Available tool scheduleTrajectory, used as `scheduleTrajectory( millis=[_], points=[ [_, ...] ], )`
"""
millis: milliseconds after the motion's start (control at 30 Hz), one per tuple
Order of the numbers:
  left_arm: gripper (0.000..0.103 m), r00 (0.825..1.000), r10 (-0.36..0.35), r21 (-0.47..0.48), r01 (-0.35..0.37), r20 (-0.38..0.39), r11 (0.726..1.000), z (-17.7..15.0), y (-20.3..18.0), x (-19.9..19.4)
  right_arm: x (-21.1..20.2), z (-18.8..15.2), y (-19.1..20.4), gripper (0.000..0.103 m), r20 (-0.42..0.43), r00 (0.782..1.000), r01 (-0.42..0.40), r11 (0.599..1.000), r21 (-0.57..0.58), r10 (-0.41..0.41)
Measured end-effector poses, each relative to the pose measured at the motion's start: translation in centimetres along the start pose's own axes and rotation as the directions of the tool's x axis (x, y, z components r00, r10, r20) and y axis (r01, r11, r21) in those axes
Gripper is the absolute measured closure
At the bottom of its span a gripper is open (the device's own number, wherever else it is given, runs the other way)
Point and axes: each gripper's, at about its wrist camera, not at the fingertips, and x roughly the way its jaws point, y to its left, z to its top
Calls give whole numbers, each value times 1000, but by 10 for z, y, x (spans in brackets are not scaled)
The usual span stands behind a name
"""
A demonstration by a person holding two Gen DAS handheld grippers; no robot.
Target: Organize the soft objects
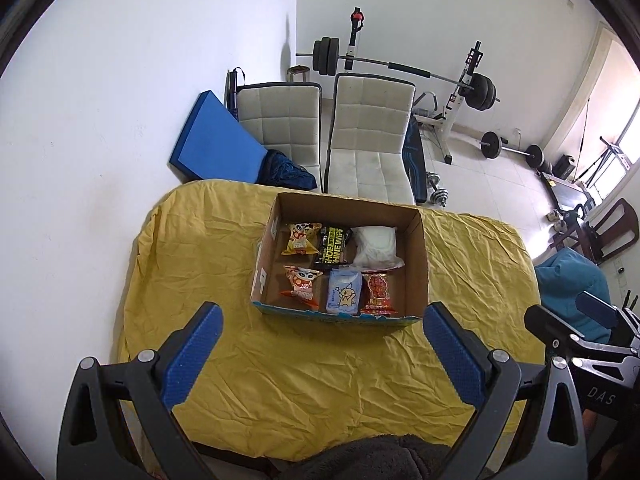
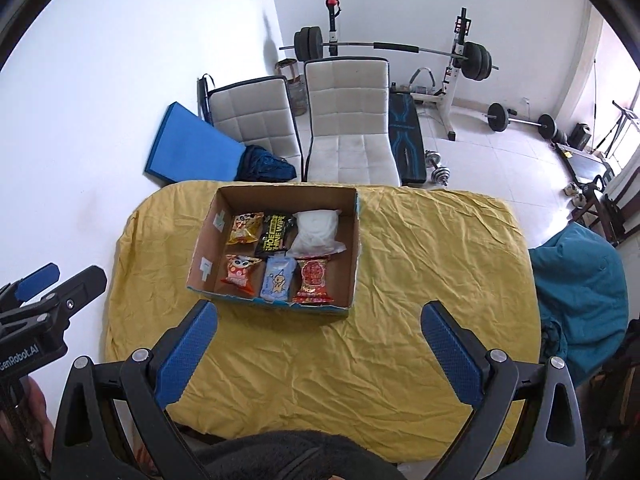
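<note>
Just above the middle of both frames sits your cardboard box [image 1: 416,264], open-topped on the yellow cloth [image 1: 320,380], and every soft packet visible is already inside it, in two rows of three. Your left gripper [image 1: 322,338] is spread wide and holds nothing; your right gripper [image 2: 320,332] is the same, fingers far apart, empty. Both hang back from the box's near wall, apart from it.

In the left wrist view the box lies almost dead ahead between the jaws; in the right wrist view it sits up and to the left of centre, so your left hand looks the squarer to it. The near row, an orange snack bag [image 1: 300,286], a pale blue tissue pack [image 1: 343,291] and a red packet [image 1: 378,294], runs across the frame, each packet's long axis pointing away from you.

No loose packet shows on the cloth, so the sorting looks finished or nearly so. A dark fuzzy garment [image 1: 372,458] blocks the table's near edge, and the white bag [image 1: 376,247] in the back row is too blurred to identify.
</note>
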Motion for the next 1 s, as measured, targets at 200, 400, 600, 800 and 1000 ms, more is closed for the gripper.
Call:
scheduleTrajectory(
  millis=[200, 400, 600, 800, 1000],
  points=[
    [0, 1000, -11, 0, 11, 3, 1000, 1, -1, 0, 0, 1, -2, 0, 9, 1000, 26, 1000, 5, -26],
    [0, 1000, -20, 4, 20, -4, 1000, 1, -2, 2, 1, -1, -6, 0, 7, 999, 44, 999, 14, -44],
    [0, 999, -31, 5, 31, -12, 1000, 1, -2, 4, 0, -4, -8, 0, 3, 998, 57, 998, 22, -57],
    [0, 999, -37, 6, 37, -14, 999, 0, -2, 6, 1, -6, -9, 0, -1, 998, 69, 997, 25, -69],
    [0, 999, -45, 9, 45, -23, 999, -2, -3, 9, 2, -8, -9, 0, -4, 997, 77, 997, 29, -77]
  ],
)
